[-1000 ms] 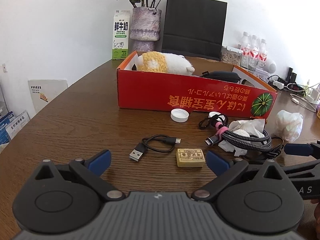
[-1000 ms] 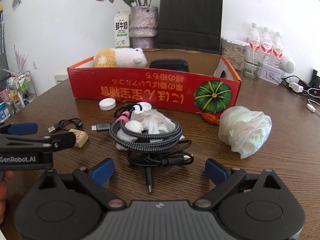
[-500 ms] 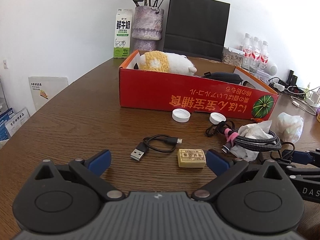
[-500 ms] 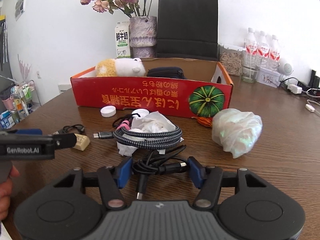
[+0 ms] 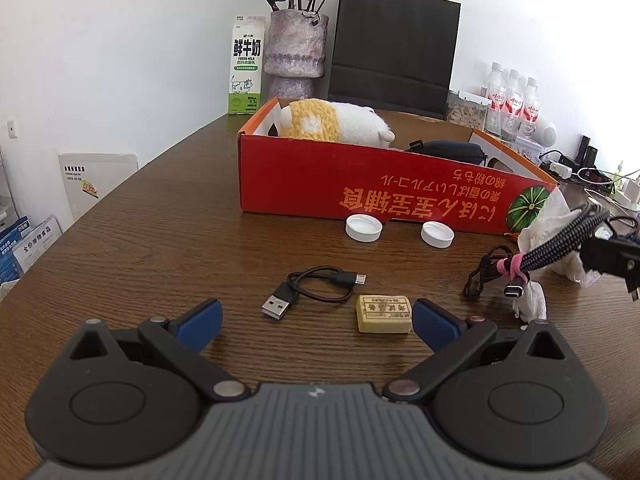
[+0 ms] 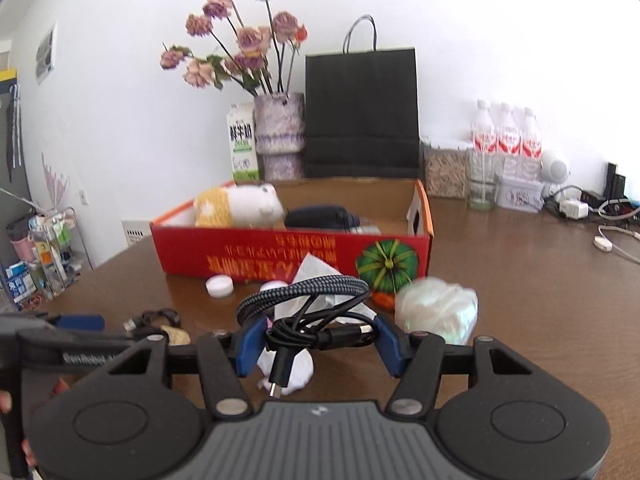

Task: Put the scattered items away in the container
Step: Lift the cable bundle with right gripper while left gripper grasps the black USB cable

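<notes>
pinching a tangled bundle of black and grey braided cables [image 6: 316, 320] between its blue pads, my right gripper [image 6: 318, 338] carries it clear of the brown wooden bench [image 6: 520, 280], a crumpled white tissue [image 6: 288, 372] dangling with it, in front of the red cardboard box [image 6: 280, 256]. my left gripper [image 5: 316, 320] rests spread wide near a short black usb cable [image 5: 316, 286] and small yellow block [image 5: 384, 314].

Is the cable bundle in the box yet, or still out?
Out. The right gripper holds the cable bundle in front of the red box.
</notes>
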### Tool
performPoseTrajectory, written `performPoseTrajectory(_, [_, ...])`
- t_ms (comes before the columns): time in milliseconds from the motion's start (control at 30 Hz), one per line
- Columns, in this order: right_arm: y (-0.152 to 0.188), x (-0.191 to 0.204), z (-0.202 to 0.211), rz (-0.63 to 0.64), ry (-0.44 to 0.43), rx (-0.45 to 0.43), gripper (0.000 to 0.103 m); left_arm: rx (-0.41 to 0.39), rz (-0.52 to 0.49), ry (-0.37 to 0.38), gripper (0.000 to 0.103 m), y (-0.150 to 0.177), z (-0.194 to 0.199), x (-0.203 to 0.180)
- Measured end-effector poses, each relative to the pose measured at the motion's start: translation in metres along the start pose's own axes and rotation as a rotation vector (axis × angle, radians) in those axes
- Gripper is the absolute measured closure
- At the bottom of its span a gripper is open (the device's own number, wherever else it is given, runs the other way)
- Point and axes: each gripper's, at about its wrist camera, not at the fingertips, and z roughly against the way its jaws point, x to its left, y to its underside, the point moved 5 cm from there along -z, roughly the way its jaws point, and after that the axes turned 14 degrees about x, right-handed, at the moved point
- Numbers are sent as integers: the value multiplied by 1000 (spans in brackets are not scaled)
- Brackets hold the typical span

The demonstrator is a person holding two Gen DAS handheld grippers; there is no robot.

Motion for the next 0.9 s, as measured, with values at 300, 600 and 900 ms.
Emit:
performPoseTrajectory(300, [-26, 4, 7, 7, 3, -54, 46, -26, -18, -36, 0, -2, 4, -1])
performPoseTrajectory(600, [-32, 4, 0, 5, 0, -57, 46, -25, -13, -83, 2, -24, 8, 9])
performPoseTrajectory(900, [-26, 5, -8, 5, -1, -29, 46, 65, -53, -90, 14, -26, -12, 14])
